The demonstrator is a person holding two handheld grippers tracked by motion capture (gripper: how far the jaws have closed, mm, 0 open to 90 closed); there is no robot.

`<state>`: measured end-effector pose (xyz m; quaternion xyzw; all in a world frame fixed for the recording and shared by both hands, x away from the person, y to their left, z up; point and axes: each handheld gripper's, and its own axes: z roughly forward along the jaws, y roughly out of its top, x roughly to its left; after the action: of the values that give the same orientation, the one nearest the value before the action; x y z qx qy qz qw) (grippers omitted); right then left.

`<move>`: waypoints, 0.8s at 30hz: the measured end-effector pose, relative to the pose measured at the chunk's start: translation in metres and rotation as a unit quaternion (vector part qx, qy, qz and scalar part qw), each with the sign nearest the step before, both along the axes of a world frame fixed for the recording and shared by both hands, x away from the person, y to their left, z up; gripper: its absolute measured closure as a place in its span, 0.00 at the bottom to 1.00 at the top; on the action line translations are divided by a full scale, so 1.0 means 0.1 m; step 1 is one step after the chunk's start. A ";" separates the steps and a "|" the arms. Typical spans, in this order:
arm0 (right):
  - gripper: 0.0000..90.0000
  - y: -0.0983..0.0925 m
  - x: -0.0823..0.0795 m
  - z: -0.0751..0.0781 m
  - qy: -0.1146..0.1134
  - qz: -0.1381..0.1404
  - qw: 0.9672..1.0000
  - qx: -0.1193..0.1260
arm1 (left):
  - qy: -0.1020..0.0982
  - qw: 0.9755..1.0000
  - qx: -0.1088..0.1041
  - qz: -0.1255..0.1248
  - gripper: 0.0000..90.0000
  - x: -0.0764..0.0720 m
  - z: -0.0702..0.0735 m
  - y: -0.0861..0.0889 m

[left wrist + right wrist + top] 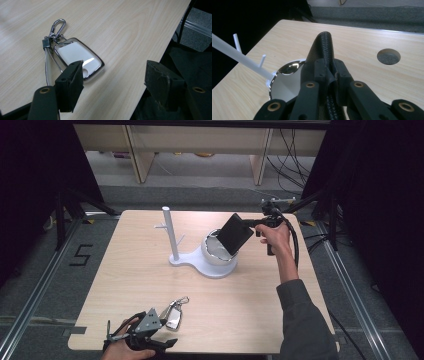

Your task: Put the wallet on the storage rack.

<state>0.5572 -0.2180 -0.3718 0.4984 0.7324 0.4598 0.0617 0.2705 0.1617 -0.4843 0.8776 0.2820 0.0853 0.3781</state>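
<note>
Black wallet held over the bowl of the white stand; key fob waiting at the near edge.

The right gripper (248, 223) is clamped on the black wallet (236, 233), tilted, its lower corner at the chrome-rimmed bowl (215, 251) of the white stand (170, 235); the left gripper (113, 75) stands spread with nothing between its jaws, just beside the key fob (78, 57) on the tabletop (150, 285); judged risk: the slanted wallet may catch the rim and tip out on release, or nudge the stand; the fob, near the edge, could be pushed off.
</note>
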 end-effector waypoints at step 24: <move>0.73 0.21 -0.03 -0.31 0.012 0.010 0.999 -0.031 | 0.002 1.000 -0.001 -0.005 0.34 0.01 0.00 0.01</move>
<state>0.5538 -0.1974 -0.4024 0.4942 0.7520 0.4315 0.0638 0.2713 0.1627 -0.4847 0.8786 0.2789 0.0813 0.3790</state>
